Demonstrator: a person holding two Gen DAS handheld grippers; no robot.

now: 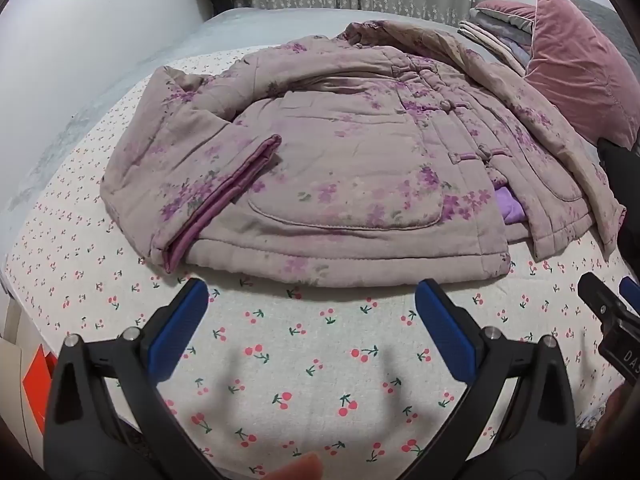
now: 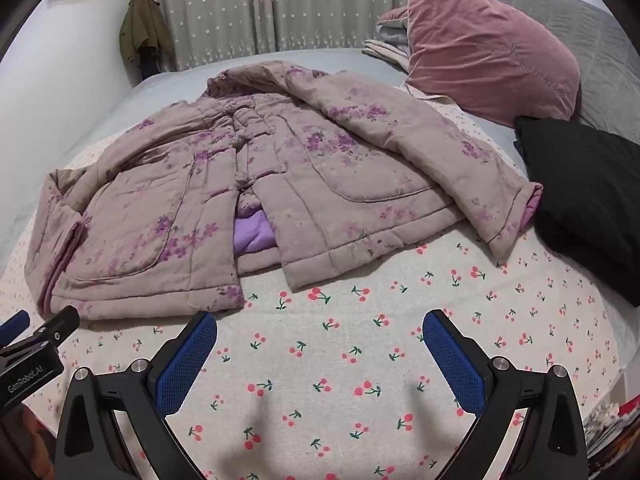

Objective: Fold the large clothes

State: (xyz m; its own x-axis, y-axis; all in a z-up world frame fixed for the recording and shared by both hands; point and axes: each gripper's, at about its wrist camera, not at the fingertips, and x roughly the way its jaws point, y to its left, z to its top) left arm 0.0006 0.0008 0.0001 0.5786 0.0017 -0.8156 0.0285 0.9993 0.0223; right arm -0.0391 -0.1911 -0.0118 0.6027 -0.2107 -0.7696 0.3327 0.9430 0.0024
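bed: cherry-print sheet | on it: quilted jacket, pink pillow

From my left wrist view, the black cloth beside the pink pillow is cut off by the right edge, and my right gripper shows only as a sliver there. An orange thing left of the bed is clipped; I can't tell what it is. A blurred fingertip pokes in at the bottom. From the right wrist view, the jacket hides most of its purple lining, and my left gripper is half out of frame.
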